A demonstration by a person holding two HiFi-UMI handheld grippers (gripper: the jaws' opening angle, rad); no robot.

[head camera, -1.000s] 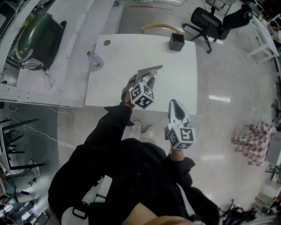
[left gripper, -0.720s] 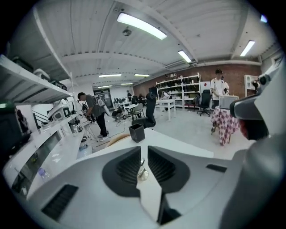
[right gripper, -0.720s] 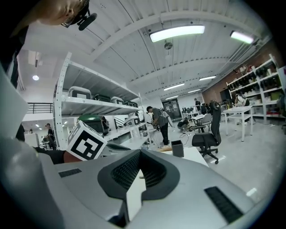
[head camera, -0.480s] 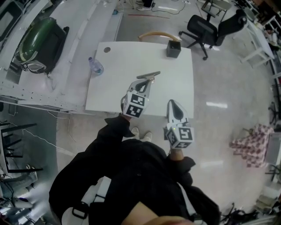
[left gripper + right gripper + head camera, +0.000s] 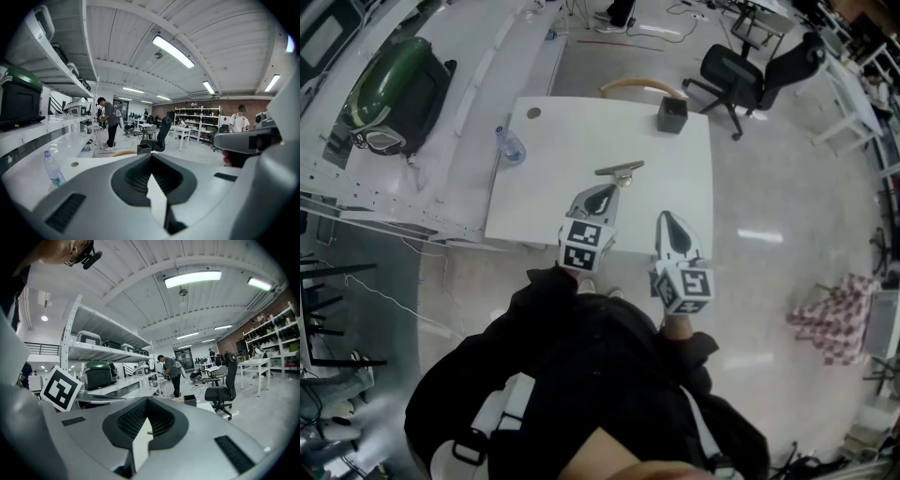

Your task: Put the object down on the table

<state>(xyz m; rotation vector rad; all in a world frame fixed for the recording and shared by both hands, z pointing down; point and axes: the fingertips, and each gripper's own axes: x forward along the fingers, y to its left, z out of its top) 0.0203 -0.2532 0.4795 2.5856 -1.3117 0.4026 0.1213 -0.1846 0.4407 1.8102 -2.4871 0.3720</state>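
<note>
Head view has the grey object (image 5: 619, 169) already lying flat on the white table (image 5: 675, 192), about mid-table and a bit toward the far side, so the put-down looks pretty much done to me. The left gripper (image 5: 602, 194) sits just near of it, not touching. Its jaws are pressed fully together with nothing between them. The right gripper (image 5: 670, 223) hangs over the near edge to the right, also closed and empty.

If I were finishing this off, I'd draw the left gripper straight back toward the near edge and keep it low-drama. A sideways swing could clip the thing and skate it across that slick top.

Materials:
- The object is a thin, elongated strip, dull grey and metal-looking, with a small stub under one end. I can't tell exactly what it is.
- The tabletop is smooth, matte white laminate with rounded corners.
- The jaws are pale grey moulded plastic with dark ribbed pads.
- A clear plastic water bottle (image 5: 511, 148) stands at the far left.
- A black open-top box (image 5: 672, 114) sits at the far right corner.
</note>
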